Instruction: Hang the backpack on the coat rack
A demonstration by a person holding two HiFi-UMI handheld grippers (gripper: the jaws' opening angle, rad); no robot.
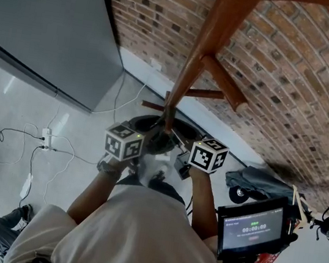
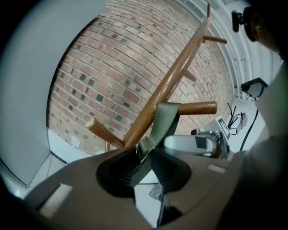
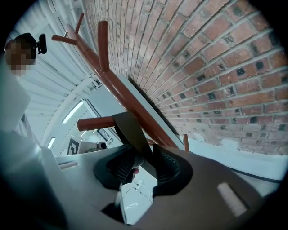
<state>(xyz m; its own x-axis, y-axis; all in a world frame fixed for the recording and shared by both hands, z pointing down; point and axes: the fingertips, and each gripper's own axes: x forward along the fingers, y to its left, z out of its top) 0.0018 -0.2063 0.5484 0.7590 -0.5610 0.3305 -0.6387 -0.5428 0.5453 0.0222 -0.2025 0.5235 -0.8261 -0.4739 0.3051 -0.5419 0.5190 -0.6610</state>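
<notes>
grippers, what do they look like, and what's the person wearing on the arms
The left gripper and right gripper match: a grey-brown moulded body with tongs lined by black ribbed pads. Each carries a white cube printed with black square markers. The person wears a pale beige short-sleeved top.
</notes>
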